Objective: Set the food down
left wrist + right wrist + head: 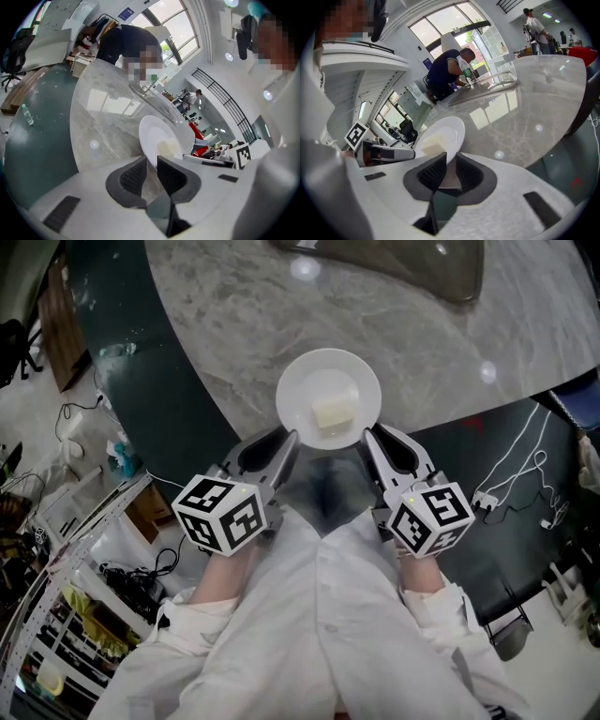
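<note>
Beside plate, left tongs, right tongs angled inward, pinching rim

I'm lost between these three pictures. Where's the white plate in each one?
Head view: white plate at centre, by the marble table's near edge.
Left gripper view: white plate just below centre.
Right gripper view: white plate below, left of centre.
Shared landmark: the pale food block on it.
</note>
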A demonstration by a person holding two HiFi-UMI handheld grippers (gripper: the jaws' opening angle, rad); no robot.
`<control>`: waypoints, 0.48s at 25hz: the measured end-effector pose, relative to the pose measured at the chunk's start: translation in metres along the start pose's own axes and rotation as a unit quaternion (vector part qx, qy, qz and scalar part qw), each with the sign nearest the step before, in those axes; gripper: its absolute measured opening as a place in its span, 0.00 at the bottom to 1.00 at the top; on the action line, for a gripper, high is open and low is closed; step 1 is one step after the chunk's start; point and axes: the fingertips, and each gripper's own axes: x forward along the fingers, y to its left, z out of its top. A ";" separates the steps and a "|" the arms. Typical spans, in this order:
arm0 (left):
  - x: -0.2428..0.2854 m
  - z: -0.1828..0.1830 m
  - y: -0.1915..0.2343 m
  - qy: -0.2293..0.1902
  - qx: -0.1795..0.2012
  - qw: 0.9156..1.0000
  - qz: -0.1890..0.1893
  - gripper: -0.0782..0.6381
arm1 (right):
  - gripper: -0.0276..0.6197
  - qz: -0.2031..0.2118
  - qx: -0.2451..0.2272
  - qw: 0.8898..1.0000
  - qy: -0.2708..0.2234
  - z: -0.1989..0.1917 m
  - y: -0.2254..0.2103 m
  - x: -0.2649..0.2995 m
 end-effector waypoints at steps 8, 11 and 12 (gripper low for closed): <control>-0.006 0.026 -0.016 -0.010 0.032 0.999 -0.022 0.21 | 0.11 -0.016 -0.014 0.999 -0.034 0.028 0.008 -0.013; -0.007 0.037 -0.022 -0.016 0.044 0.998 -0.031 0.21 | 0.11 -0.025 -0.010 0.998 -0.050 0.041 0.009 -0.017; -0.006 0.040 -0.024 -0.017 0.049 0.998 -0.033 0.21 | 0.11 -0.028 -0.009 0.998 -0.055 0.044 0.009 -0.018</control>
